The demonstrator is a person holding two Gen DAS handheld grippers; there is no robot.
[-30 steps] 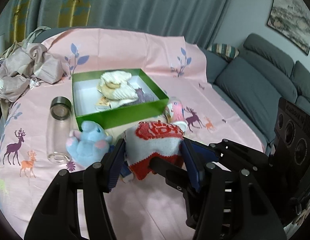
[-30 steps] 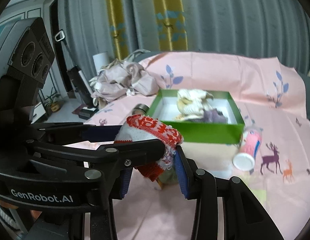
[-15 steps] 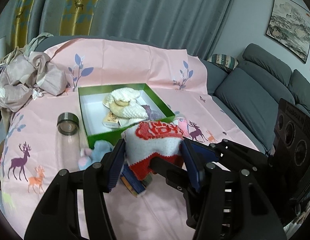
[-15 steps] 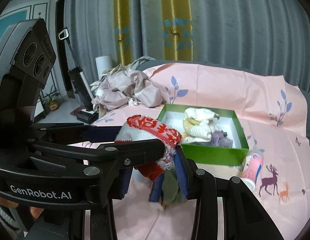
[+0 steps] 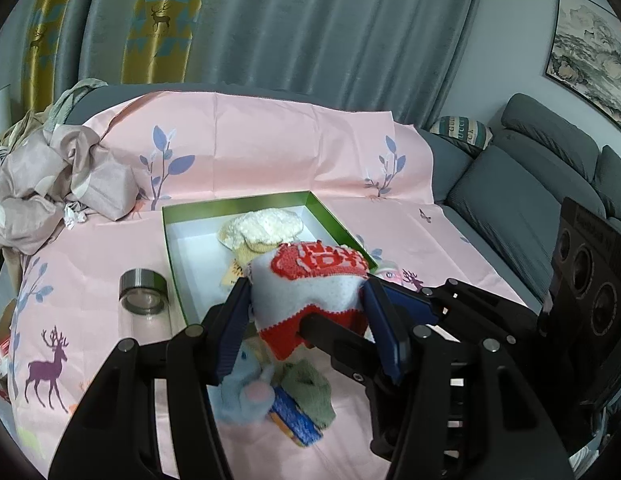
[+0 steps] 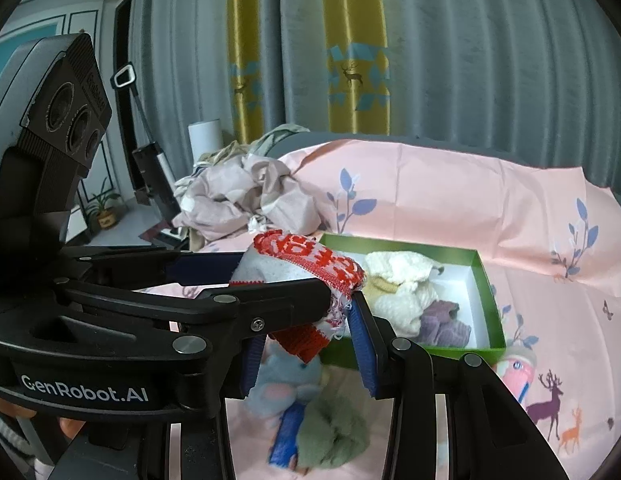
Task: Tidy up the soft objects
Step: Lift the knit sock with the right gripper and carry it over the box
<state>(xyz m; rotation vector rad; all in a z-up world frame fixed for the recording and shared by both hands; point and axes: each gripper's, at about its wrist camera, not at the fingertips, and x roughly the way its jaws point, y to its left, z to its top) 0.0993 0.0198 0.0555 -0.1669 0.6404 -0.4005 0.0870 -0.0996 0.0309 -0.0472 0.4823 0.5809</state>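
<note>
Two grippers, left (image 5: 306,320) & right (image 6: 306,340), both clamped on knit sock (image 5: 310,284); since 1 s ago lifted toward green box (image 5: 172,240), drop-in likely next.

Box (image 5: 342,230): on cloth (image 5: 270,152), knits (image 5: 262,228) inside
Bottle (image 5: 144,308): left of box
Plush (image 5: 246,392): before box
Sofa (image 5: 522,196): right

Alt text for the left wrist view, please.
Both grippers, left and right, hold a red-and-white knitted sock above the pink sheet, near an open green box holding cream knitwear.
</note>
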